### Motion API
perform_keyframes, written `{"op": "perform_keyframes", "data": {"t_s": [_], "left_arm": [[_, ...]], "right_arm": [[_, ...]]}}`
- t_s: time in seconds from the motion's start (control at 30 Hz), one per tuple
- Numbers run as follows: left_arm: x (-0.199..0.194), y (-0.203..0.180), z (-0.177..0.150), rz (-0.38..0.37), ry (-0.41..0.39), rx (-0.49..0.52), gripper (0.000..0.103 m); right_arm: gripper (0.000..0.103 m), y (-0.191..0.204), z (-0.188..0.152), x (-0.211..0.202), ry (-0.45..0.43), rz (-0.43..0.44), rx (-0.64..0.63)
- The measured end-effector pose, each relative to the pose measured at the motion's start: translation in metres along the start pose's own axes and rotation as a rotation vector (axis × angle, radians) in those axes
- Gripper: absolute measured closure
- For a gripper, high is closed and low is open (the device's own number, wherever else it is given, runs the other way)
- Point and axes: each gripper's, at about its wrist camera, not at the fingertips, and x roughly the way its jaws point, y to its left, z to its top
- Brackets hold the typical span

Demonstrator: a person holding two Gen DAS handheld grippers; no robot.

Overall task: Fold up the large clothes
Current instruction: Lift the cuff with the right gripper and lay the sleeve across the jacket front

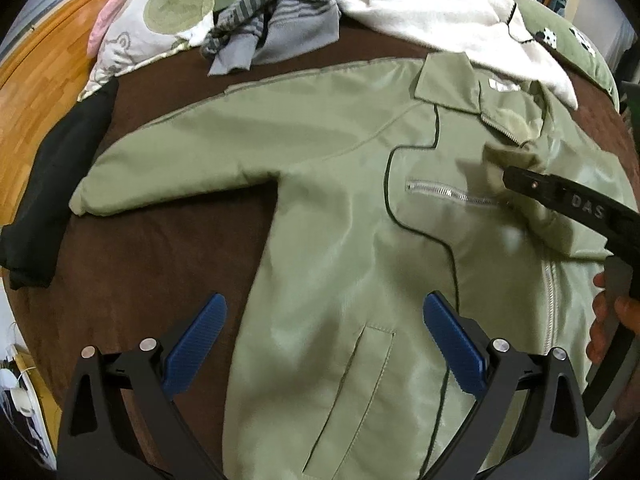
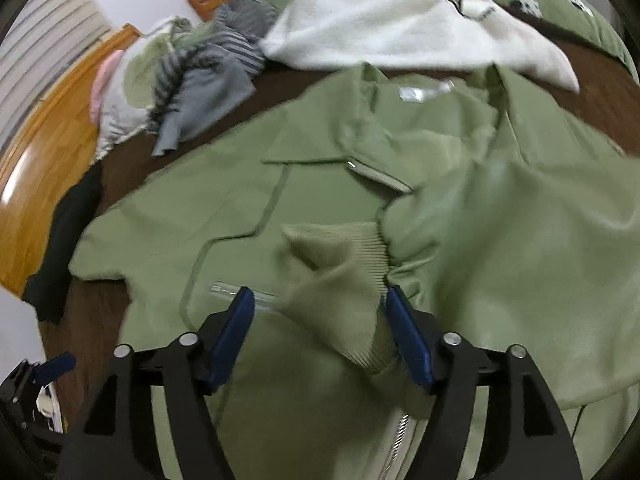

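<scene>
Green jacket (image 1: 340, 208) flat on brown bed (image 1: 160, 248). Left gripper (image 1: 324, 344) open, empty, above hem. Right gripper (image 2: 320, 332) open around folded sleeve's ribbed cuff (image 2: 340, 280), not pinching.

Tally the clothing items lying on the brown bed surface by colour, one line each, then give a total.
Green: 1, the jacket
Black: 1, the folded garment
Grey striped: 1, the crumpled top
White: 1, the fleecy garment
Total: 4
</scene>
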Motion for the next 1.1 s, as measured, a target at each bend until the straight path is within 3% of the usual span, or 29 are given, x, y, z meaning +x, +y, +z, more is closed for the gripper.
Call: {"op": "perform_keyframes", "data": {"t_s": [0.03, 0.3, 0.57, 0.7, 0.83, 1.1], "left_arm": [[-0.004, 0.001, 0.003, 0.003, -0.007, -0.001, 0.006], [-0.046, -0.014, 0.02, -0.03, -0.061, 0.011, 0.006], [-0.048, -0.099, 0.034, -0.163, -0.092, 0.094, 0.006], [-0.036, -0.147, 0.04, -0.225, -0.104, 0.14, 0.006], [-0.019, -0.188, 0.047, -0.224, -0.12, 0.183, 0.006], [0.03, -0.219, 0.046, -0.215, -0.096, 0.225, 0.006]], "right_arm": [[0.024, 0.003, 0.002, -0.009, -0.017, 0.003, -0.003], [0.016, -0.024, 0.02, -0.09, -0.109, -0.05, 0.022], [0.014, -0.11, 0.027, -0.14, -0.115, -0.197, 0.056], [0.014, -0.159, 0.022, -0.134, -0.073, -0.255, 0.07], [0.014, -0.189, 0.02, -0.115, -0.038, -0.243, 0.078], [0.014, -0.215, 0.018, -0.073, -0.015, -0.253, 0.05]]}}
